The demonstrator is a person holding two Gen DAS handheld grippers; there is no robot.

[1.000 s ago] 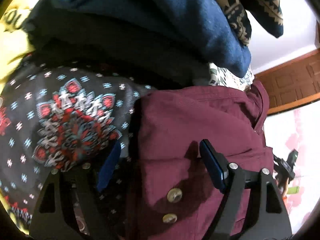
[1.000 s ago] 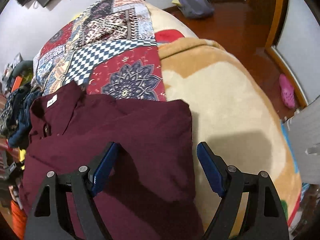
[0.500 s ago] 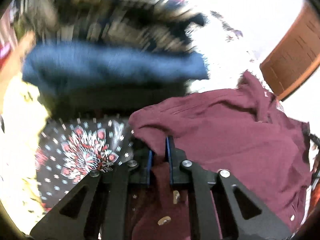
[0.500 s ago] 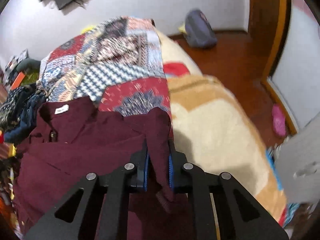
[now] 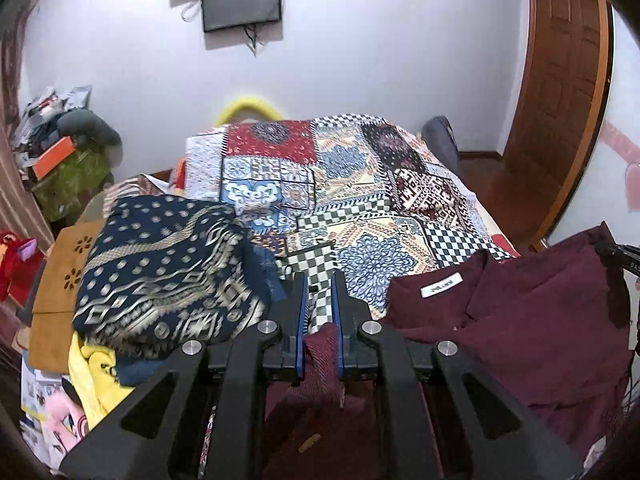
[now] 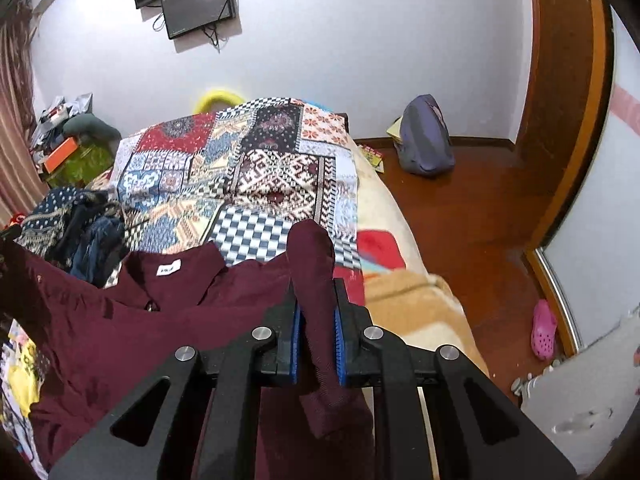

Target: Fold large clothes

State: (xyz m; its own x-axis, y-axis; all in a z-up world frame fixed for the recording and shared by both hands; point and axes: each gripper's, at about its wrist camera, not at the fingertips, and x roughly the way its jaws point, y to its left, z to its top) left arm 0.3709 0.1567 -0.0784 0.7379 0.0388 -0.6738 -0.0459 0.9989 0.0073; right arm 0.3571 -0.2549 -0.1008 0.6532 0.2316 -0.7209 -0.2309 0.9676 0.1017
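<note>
Over the bed [image 5: 404, 216], in the left wrist view, the left gripper [image 5: 320, 312] is nearly closed, its two blue pads pinching a bunched fold of the one maroon shirt [image 5: 532, 328]. The shirt spreads to the right, collar and white label up, lying partly on the patchwork quilt [image 5: 352, 184]. One pile of patterned navy clothes [image 5: 160, 276] sits just left of the gripper. Half a second ago this gripper was already clamped on the shirt but pointed down at the pile; a second ago it stood wide open over the buttons. Now it looks level across the room, with one screen [image 5: 240, 2] on the wall.

From the right wrist view, the right gripper [image 6: 317, 312] is likewise closed on a fold of shirt [image 6: 120, 320], which sticks up past its pads. It was open a second ago and gripping half a second ago; since then the view has lifted. One backpack [image 6: 424, 140] and one pink shoe [image 6: 543, 330] lie on the floor.
</note>
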